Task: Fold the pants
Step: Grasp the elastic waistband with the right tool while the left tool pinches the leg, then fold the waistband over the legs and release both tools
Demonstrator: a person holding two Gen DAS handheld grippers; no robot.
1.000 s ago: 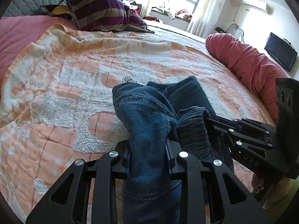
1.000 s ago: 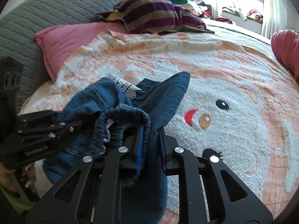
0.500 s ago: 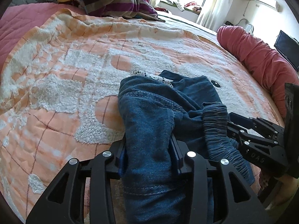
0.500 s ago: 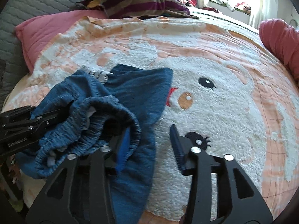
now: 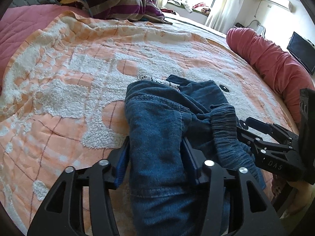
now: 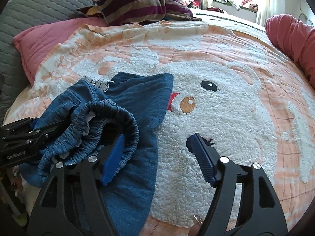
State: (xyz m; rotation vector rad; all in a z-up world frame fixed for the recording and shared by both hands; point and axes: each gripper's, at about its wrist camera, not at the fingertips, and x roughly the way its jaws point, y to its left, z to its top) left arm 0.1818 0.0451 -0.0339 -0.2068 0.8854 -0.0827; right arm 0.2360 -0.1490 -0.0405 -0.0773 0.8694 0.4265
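Observation:
Dark blue denim pants (image 5: 157, 127) with an elastic waistband (image 6: 118, 118) and a white lace trim lie bunched on the peach and white blanket (image 5: 69, 78). My left gripper (image 5: 155, 157) straddles a thick fold of the denim. Its jaws are opening, and the blue left pad stands just off the cloth. My right gripper (image 6: 157, 157) is opening wide. Its left finger (image 6: 113, 157) lies against the waistband and its right finger (image 6: 202, 161) rests over bare blanket. Each gripper shows in the other's view, the right gripper (image 5: 246, 129) and the left gripper (image 6: 33, 125).
A striped purple pillow (image 6: 137, 5) and a pink pillow (image 6: 39, 45) lie by the grey quilted headboard (image 6: 39, 5). A red bolster (image 5: 275, 64) runs along the bed's right side. A black screen (image 5: 301, 51) and a window are beyond.
Both grippers' jaws have spread apart. The right one let go of the denim fold. The pants have sunk from a raised bunch onto the blanket.

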